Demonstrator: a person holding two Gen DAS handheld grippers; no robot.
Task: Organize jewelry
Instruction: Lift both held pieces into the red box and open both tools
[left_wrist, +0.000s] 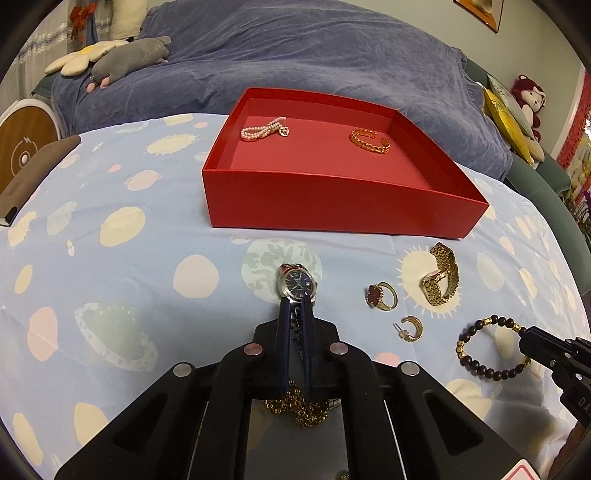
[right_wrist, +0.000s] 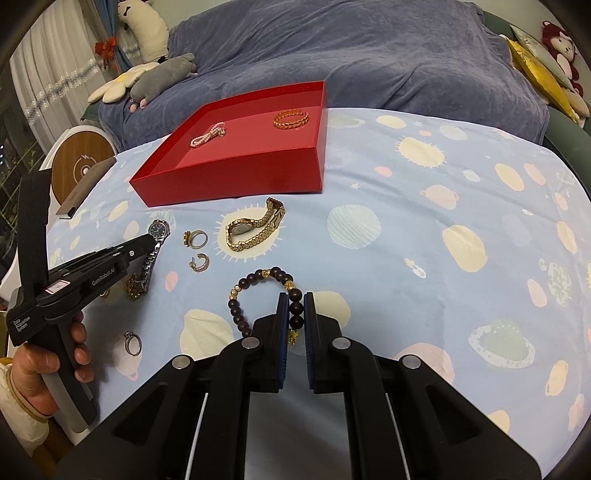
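**Two pieces boxed, seven left on the cloth**

Two grippers were each closed on a piece. At bottom centre of the left wrist view, the left gripper (left_wrist: 296, 306) pinched the band of the silver watch (left_wrist: 296, 284), with a gold chain (left_wrist: 297, 406) bunched beneath its fingers. In the right wrist view the right gripper (right_wrist: 295, 301) squeezed the dark beads of the bead bracelet (right_wrist: 236, 314) at lower centre. Left of it lay a silver ring (right_wrist: 132, 342). Further up sat a hoop earring (right_wrist: 201, 263), a red-stone ring (left_wrist: 380, 295) and the gold watch (right_wrist: 255, 229), all loose on the patterned cloth (right_wrist: 424, 203). Beyond them, in the upper middle, the red box (right_wrist: 236, 177) held only a pearl bracelet (right_wrist: 207, 138) and a gold bangle (right_wrist: 291, 119). By my reckoning the job was under a third done.
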